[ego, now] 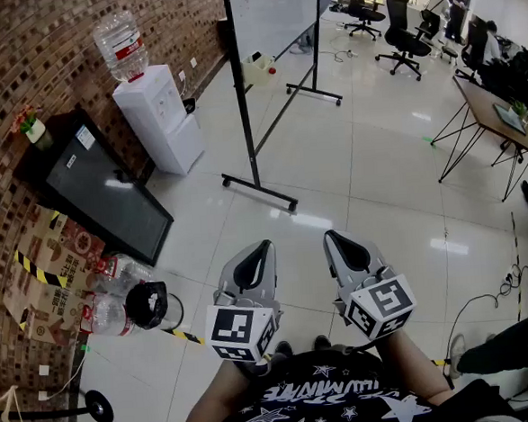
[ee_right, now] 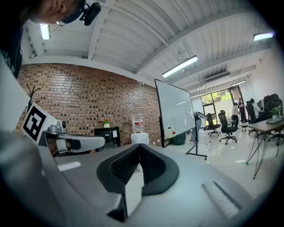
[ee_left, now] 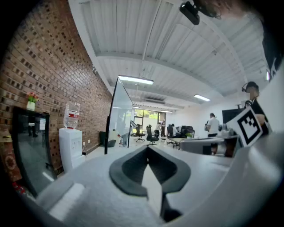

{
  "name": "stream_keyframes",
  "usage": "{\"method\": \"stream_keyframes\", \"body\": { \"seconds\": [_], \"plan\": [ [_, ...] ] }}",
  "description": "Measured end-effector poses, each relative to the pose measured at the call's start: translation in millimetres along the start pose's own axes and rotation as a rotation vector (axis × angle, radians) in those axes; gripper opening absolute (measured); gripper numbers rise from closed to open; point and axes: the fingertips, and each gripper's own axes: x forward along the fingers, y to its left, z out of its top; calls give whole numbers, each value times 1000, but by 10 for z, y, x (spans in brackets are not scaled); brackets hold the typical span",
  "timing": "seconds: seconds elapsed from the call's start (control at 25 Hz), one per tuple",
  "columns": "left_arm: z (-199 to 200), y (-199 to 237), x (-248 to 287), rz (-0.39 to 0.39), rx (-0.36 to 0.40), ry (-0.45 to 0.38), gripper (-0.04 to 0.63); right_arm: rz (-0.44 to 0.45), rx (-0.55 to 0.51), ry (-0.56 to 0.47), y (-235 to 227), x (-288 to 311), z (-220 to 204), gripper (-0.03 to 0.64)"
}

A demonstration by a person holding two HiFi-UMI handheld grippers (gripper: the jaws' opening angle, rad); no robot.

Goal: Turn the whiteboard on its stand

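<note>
Both tools sit low and near the person's body, side by side but not touching, pointing toward the far whiteboard (ego: 268, 16). The left tool (ego: 263, 249) has its jaws pressed together with nothing between them, and its own view shows the dark pads meeting. The right tool (ego: 332, 239) is also pressed together and empty.

The whiteboard is well apart from both tools, far across the floor (ego: 370, 180), upright on its stand (ego: 244, 99). Only the head view shows the stand's feet resting on the tiles. The left gripper view catches the board nearly edge-on, as a dark post with a narrow strip of panel. The right gripper view shows its broad white face.

A cooler (ego: 158, 114) stands against the brick wall (ego: 18, 51), left of the board, and appears in all three views. Bottles (ego: 109, 316) lying near left on the floor show in the head view alone. A desk (ego: 501, 112) stands far right. The left gripper view shows a standing person (ee_left: 213, 125) far off at its right. Each gripper view catches the other tool at its edge.
</note>
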Motion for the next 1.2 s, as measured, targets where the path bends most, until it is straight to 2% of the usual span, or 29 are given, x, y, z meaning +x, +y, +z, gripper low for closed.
{"method": "stream_keyframes", "body": {
  "seconds": [0.28, 0.48, 0.68, 0.84, 0.96, 1.2],
  "plan": [
    [-29, 320, -88, 4, 8, 0, 3, -21, 19, -20, 160, 93, -70, 9],
    [-112, 485, -63, -11, 13, 25, 3, -116, 63, -11, 40, 69, -287, 9],
    [-191, 582, 80, -13, 7, 52, 3, -132, 72, 15, -107, 171, -383, 9],
    [-220, 718, 330, 3, 7, 64, 3, -121, 51, 1, -326, 455, -295, 9],
    [-215, 815, 597, 17, 25, 63, 3, -111, 76, -17, -588, 706, -266, 9],
    [-67, 1069, 1249, 68, 30, 54, 3, -42, 100, -1, -1052, 1337, -212, 9]
  ]
}}
